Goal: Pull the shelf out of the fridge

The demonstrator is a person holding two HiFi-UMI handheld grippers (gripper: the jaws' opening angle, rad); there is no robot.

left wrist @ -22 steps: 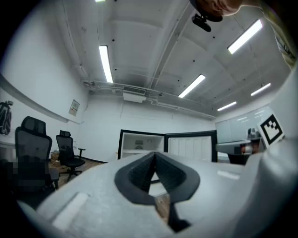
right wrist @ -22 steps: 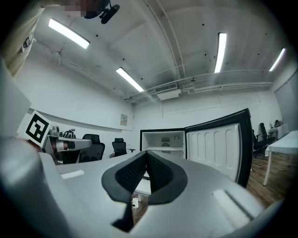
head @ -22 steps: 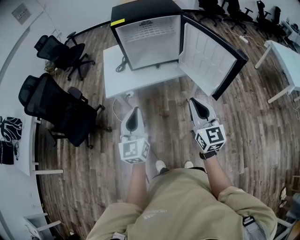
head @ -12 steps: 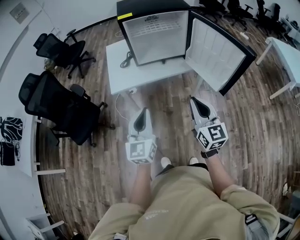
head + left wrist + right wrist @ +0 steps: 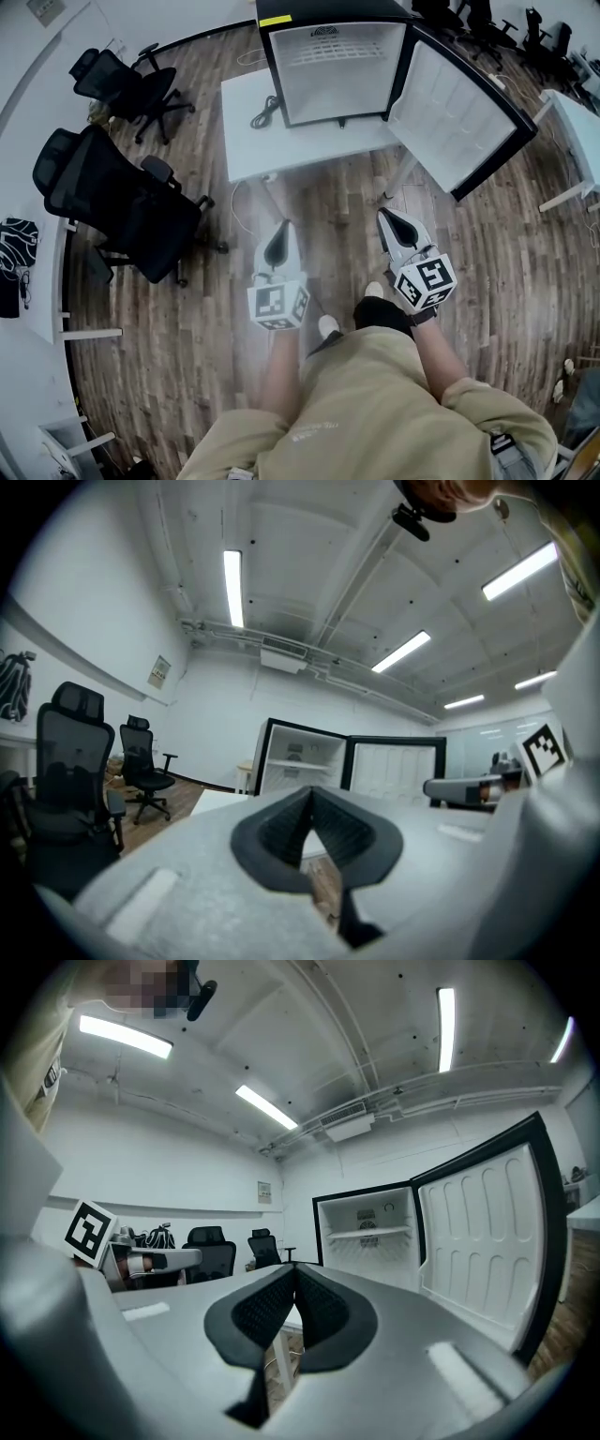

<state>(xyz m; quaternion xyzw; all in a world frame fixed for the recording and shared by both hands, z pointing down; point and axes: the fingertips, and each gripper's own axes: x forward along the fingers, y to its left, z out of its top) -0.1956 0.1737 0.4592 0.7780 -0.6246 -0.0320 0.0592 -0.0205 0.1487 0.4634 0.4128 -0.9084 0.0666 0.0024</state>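
Both my tongs, left (image 5: 281, 234) and right (image 5: 393, 221), are pressed together and empty, well short of the fridge (image 5: 337, 66) on the table (image 5: 248, 141). The shelf (image 5: 372, 1233) sits across the upper cabinet, bare as far as I can tell. I should step in, spread one, and take its front edge level, clear of the open door (image 5: 459, 117).

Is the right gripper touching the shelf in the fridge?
Apart. In the head view the right gripper hangs over the floor, far short of the fridge.
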